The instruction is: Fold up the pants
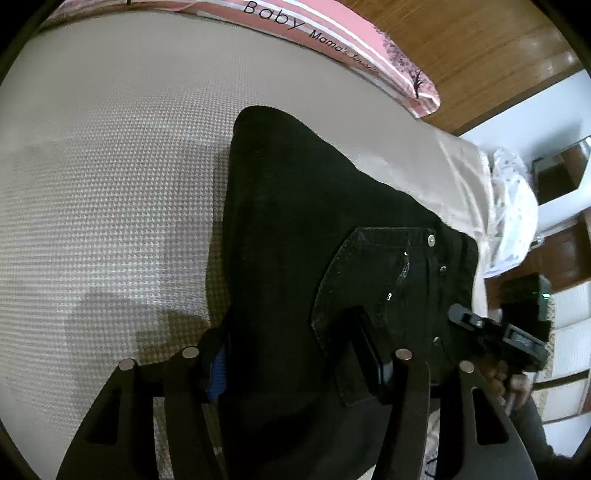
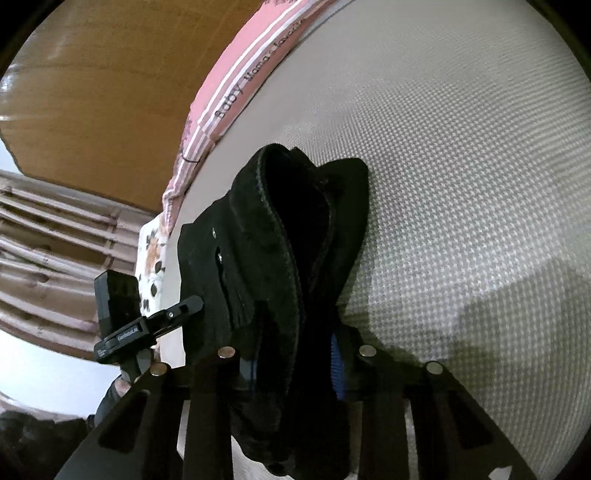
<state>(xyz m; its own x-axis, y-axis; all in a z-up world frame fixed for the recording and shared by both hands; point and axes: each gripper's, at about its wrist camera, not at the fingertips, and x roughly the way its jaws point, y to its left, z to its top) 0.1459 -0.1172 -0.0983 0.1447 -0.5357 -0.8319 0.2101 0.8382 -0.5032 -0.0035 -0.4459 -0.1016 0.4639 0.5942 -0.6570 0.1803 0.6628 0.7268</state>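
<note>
Nearest to us, our left gripper (image 1: pixel 295 365) straddled the black pants (image 1: pixel 314 229) with denim filling the gap between its fingers; the blue pad on one finger (image 1: pixel 218 373) lay against the cloth, though we could not tell for certain that both pads pressed, so we took it as closing onto the fabric rather than a settled grip. Our right gripper (image 2: pixel 291 358) had its jaws drawn narrow around a thick bunch of the same pants (image 2: pixel 280 236), and there the cloth looked pinched. We judged that we held the garment at two points near its close end so that we could lift and carry that end over in a fold.

In the left wrist view the right gripper (image 1: pixel 491 332) showed just beside the pants' waist edge, near the back pocket (image 1: pixel 369 280) and its rivets. The pants lay on the checked bedcover (image 1: pixel 110 221), partly doubled, with layered edges standing up in the right wrist view.

Further off, the bedcover ran bare to our left and ahead, which gave open room to lay the fold. The pink printed cloth (image 1: pixel 332 33) bordered the far side, and beyond it stood the wooden headboard (image 1: pixel 480 44); to our right the bed's edge fell away close by.
</note>
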